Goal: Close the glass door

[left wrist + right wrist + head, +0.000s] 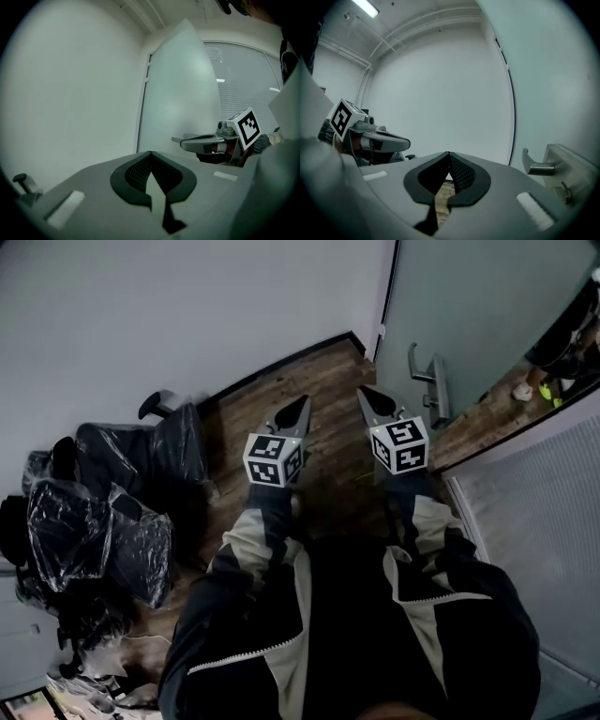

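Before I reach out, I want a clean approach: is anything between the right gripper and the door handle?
Nothing visible does. The right gripper, shut and empty, is apart from the door handle on the glass door, with only open air over wooden floor between them.

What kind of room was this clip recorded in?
Probably an office room: a frosted glass door with a lever handle, plastic-wrapped office chairs against a bare white wall, wood-plank floor.

left gripper (292, 415): held out ahead, near level, jaws together, nothing between them | right gripper (377, 401): alongside, apart from it, jaws together, empty | arms: both outstretched in dark, pale-striped sleeves (255, 538)
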{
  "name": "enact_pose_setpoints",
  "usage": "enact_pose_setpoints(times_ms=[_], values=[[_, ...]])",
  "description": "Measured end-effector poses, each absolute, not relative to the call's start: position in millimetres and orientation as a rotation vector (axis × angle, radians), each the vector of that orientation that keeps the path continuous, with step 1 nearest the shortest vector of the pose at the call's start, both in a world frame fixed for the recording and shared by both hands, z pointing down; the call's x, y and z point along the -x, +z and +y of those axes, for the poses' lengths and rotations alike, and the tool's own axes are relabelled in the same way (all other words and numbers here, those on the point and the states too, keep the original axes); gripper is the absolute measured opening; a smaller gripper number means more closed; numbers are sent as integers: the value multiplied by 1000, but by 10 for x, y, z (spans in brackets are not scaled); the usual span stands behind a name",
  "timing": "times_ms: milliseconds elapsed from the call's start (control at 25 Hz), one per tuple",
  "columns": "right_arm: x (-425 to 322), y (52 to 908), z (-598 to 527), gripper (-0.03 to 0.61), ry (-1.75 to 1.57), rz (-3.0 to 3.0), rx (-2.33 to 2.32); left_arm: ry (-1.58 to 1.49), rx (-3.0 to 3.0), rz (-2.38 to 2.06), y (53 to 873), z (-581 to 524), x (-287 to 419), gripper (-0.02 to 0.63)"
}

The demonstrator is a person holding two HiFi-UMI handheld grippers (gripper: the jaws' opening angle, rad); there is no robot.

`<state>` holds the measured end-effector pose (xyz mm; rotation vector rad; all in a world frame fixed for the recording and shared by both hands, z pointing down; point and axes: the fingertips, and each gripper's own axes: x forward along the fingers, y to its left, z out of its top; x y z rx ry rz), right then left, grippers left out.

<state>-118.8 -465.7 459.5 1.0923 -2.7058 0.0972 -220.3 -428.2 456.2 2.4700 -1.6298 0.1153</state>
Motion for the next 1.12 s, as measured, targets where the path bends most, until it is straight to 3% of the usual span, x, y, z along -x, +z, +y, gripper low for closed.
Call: enact_pose_setpoints(times_ms=[480,1120], values=[[818,4413,-5397,5,143,-2414,-1639,121,-2817,-1029,4358,-5519,1696,6],[-152,4354,-4856,5,173,-1978,-2116,184,-3015,-351,4413,-5291,554,6]])
